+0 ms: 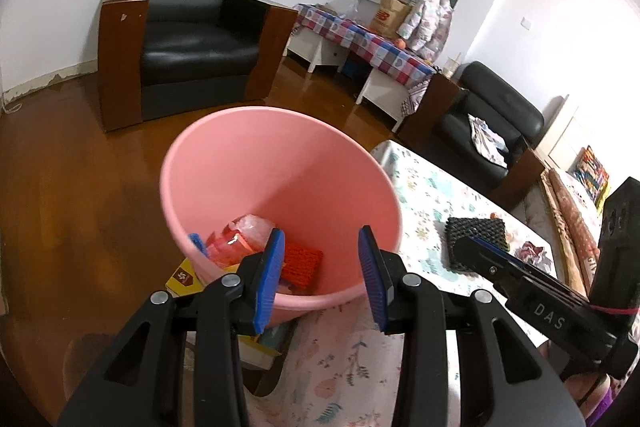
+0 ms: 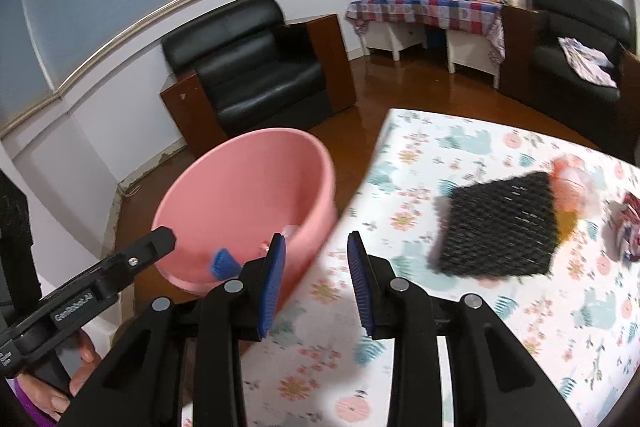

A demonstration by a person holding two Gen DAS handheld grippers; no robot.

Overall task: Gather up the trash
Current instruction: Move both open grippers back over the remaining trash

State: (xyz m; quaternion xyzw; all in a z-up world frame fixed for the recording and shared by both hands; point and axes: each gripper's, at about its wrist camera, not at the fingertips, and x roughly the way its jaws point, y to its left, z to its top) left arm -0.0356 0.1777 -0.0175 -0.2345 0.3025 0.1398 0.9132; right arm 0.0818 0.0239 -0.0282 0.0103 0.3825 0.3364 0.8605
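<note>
A pink bin [image 1: 280, 187] stands on the floor beside the table's left edge; it also shows in the right wrist view [image 2: 248, 195]. Inside lie an orange mesh piece [image 1: 302, 261], clear and red wrappers [image 1: 244, 231] and a blue scrap [image 1: 197, 242]. My left gripper [image 1: 322, 275] is open and empty over the bin's near rim. My right gripper [image 2: 316, 279] is open and empty above the table's left edge. On the table lie a black mesh pad [image 2: 500, 225], an orange-and-clear wrapper [image 2: 572, 187] behind it, and a crumpled wrapper [image 2: 628, 231] to the right.
The table has a floral cloth [image 2: 440, 327]. A yellow box [image 1: 184, 277] and books lie on the floor under the bin. Black armchairs [image 1: 188, 27] and a checkered-cloth side table [image 1: 360, 39] stand behind on the wooden floor.
</note>
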